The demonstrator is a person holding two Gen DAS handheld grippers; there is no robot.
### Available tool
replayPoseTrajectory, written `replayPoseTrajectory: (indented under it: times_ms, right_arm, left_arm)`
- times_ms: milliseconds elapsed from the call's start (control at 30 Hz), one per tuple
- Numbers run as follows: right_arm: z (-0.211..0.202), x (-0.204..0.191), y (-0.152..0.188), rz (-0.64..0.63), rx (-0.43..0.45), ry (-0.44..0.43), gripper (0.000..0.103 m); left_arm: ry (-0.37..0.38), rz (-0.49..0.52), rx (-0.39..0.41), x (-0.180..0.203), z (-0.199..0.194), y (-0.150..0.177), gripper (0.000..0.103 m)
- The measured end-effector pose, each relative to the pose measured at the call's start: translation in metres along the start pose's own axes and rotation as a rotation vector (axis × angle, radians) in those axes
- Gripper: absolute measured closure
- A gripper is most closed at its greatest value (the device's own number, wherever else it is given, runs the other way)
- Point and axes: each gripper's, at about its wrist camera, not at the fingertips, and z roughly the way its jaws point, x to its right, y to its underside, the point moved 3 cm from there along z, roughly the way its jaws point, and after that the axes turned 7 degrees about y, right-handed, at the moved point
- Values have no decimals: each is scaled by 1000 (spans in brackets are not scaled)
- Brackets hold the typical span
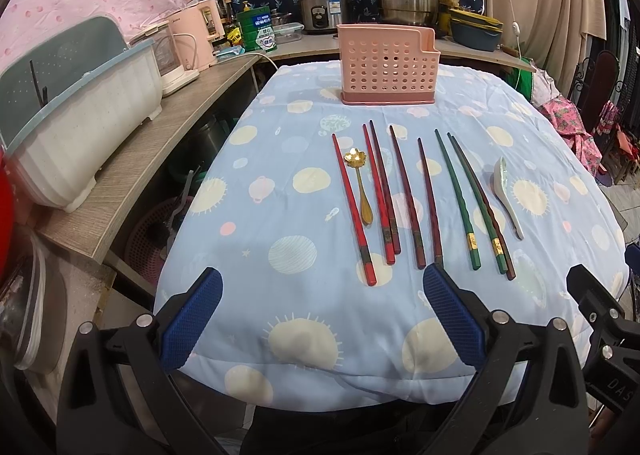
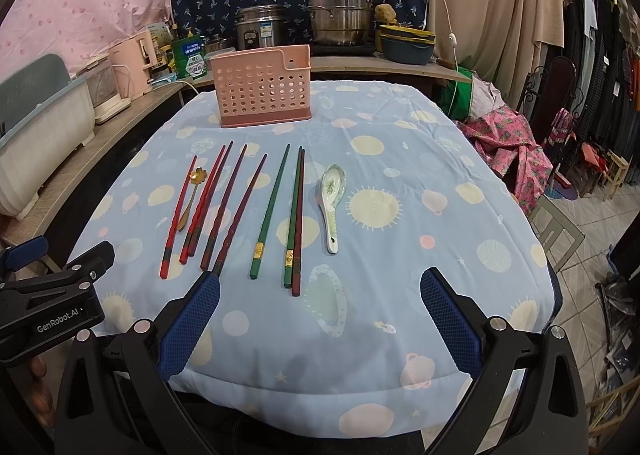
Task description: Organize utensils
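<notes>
Red chopsticks (image 1: 352,211) lie beyond left gripper (image 1: 322,315) (jaws spread)

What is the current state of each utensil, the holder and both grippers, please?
Left gripper: open, empty, hovering over the near table edge.
Right gripper: open, empty.
Pink holder: upright, no utensils visible in it.
Chopsticks: all lying flat in a row on the cloth.
Gold spoon: flat among the red chopsticks, bowl toward the holder.
Ceramic spoon: flat, bowl up, right of the chopsticks.
</notes>
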Motion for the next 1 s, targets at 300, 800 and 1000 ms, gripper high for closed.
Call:
replayPoseTrajectory:
  times_ms: [300, 800, 1000]
  right_arm:
    - [0, 0, 0, 2, -1, -1, 7]
    - [41, 22, 0, 88, -52, 26, 7]
    - [67, 24, -2, 102, -82, 35, 7]
  left_arm:
    - [-2, -4, -2, -6, -1, 3, 7]
    - [28, -93, -129, -35, 58, 17, 7]
    - [48, -91, -149, -28, 86, 11, 7]
